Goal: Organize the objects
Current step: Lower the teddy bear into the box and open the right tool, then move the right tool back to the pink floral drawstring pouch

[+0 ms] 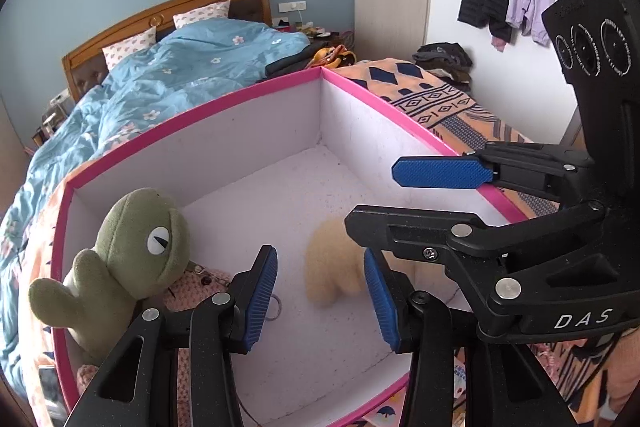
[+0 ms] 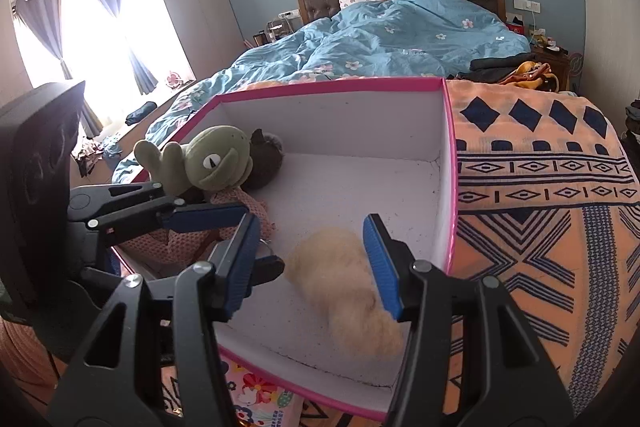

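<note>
The left gripper (image 1: 320,291) and right gripper (image 2: 316,263) hang over the pink-rimmed white cardboard box (image 1: 208,107), both with jaws apart and empty. A fluffy cream plush toy (image 2: 340,279) lies on the box floor below them, blurred.

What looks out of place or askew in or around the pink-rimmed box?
The green frog plush leans over the pink-rimmed box at its left wall, one arm hanging outside. The cream fluffy toy lies inside on the floor.

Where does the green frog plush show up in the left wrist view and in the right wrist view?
Left wrist view: the green frog plush sits at lower left, leaning on the box's left wall.
Right wrist view: the frog plush is left of centre, against the box's left rim.
Shared landmark: the pink-rimmed box, by its far corner.
</note>
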Motion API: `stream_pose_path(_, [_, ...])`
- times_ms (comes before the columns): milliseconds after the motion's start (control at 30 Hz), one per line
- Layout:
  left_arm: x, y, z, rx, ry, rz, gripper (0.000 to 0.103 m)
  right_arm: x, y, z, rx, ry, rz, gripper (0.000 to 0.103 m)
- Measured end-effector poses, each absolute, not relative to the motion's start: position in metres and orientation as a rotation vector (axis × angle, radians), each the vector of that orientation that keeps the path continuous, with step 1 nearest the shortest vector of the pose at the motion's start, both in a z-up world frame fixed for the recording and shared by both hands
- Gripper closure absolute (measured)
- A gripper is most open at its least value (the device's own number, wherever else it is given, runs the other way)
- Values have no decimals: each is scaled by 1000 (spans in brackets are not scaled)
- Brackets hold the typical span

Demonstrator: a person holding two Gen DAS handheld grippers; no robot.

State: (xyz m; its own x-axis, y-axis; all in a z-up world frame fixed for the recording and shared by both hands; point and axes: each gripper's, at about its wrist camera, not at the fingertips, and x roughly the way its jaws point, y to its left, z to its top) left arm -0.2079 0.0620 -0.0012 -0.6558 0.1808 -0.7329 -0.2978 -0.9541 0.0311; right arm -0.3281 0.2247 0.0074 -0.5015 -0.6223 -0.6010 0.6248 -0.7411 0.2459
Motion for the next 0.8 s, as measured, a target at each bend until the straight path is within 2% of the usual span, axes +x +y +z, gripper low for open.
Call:
stream_pose_path(167, [-197,55,4,-1089,179,2666,56,-321,230,10,873,-9,-2240,47])
stream_pose_path(367, [-169,45,21,-962,135,2697,46,-303,244,19,828,-67,-2226,47])
stream_pose_path(633, [-113,39,42,-790,82,2677,29,-265,264,30,760,-108,-2193,46])
stream_pose_path(800, [-88,38,39,-768,56,2640,28,-246,272,21,779,-107,-2169,45])
